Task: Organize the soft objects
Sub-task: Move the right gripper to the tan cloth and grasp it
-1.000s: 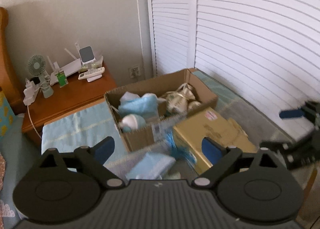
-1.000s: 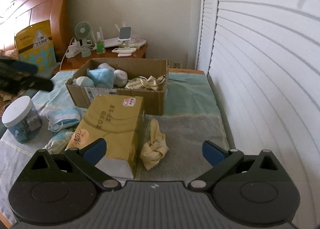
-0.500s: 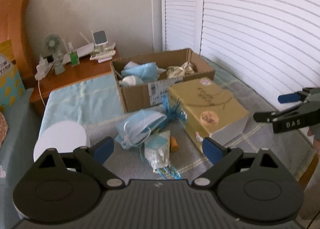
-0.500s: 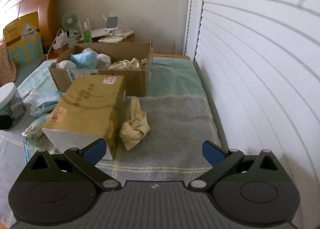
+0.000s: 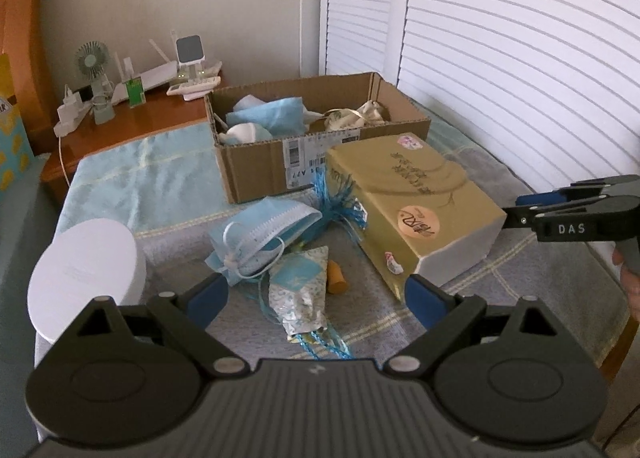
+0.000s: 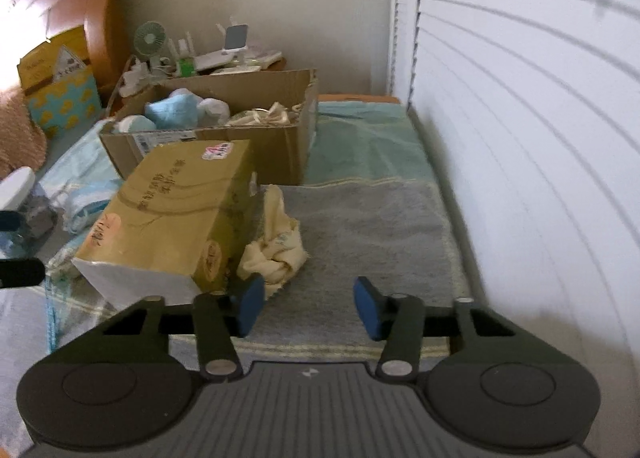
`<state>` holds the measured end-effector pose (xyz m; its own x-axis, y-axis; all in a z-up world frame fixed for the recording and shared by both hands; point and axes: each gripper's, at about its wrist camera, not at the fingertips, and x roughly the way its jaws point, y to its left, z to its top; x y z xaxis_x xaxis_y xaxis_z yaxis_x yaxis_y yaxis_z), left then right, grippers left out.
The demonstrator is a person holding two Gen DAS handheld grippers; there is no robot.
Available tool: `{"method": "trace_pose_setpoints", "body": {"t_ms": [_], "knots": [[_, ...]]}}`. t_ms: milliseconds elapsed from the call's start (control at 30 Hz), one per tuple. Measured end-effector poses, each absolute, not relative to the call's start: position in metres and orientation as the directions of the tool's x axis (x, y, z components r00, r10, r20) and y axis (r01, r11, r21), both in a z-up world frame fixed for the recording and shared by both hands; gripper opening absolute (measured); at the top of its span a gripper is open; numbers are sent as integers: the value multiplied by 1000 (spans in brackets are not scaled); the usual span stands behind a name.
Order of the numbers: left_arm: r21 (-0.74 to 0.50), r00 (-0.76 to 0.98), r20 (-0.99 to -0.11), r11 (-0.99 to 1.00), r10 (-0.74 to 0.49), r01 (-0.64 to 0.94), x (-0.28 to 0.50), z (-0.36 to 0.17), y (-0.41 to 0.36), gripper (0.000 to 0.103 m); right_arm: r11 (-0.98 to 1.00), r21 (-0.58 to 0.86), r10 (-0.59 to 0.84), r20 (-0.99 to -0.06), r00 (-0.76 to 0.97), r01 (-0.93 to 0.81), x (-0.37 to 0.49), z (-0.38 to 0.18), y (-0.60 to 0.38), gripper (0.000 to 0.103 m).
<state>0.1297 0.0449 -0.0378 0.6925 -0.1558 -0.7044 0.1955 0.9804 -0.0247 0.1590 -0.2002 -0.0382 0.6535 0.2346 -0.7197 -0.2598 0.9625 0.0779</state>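
An open cardboard box (image 5: 260, 173) holds blue and white soft items and a cream strappy bundle. In front of it lie a bundle of blue face masks (image 5: 260, 234), a patterned pouch (image 5: 300, 294) and a blue tassel (image 5: 340, 197). My left gripper (image 5: 316, 298) hovers open just above the pouch, holding nothing. A crumpled cream cloth (image 6: 276, 254) lies beside the yellow tissue pack (image 6: 172, 217). My right gripper (image 6: 309, 304) hangs just before the cloth, its jaws closing with nothing between them. It also shows in the left wrist view as my right gripper (image 5: 524, 209).
A white-lidded jar (image 5: 88, 278) stands at the left on the towel-covered surface (image 6: 368, 225). A wooden bedside table (image 5: 120, 129) with a small fan and gadgets is behind. White louvred doors (image 5: 500, 57) run along the right. A person's hand shows at the right edge.
Both grippers have sunk closer to the surface. The right gripper's jaws have narrowed from wide apart. The left view has swung from the box down to the masks and pouch.
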Motion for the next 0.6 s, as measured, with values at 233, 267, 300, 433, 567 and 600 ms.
{"method": "trace_pose_setpoints", "body": {"t_ms": [233, 267, 300, 433, 567, 600], "knots": [[-29, 672, -724, 980, -156, 195, 139, -45, 44, 95, 946, 173, 312, -711, 630, -273, 170, -43, -207, 50], [-30, 669, -726, 980, -157, 197, 140, -46, 43, 95, 943, 183, 321, -711, 626, -276, 171, -43, -207, 50], [-31, 667, -728, 980, -158, 198, 141, -47, 43, 95, 941, 191, 328, -710, 623, -278, 172, -43, -208, 50], [-34, 659, -735, 979, -161, 201, 145, -51, 40, 95, 938, 208, 340, -706, 621, -277, 175, -44, -209, 50], [-42, 653, -738, 978, -168, 205, 147, -53, 39, 95, 939, 209, 339, -704, 624, -275, 178, -39, -210, 50], [-41, 652, -739, 978, -168, 205, 147, -54, 39, 95, 940, 213, 337, -704, 625, -267, 179, -39, -211, 50]]}}
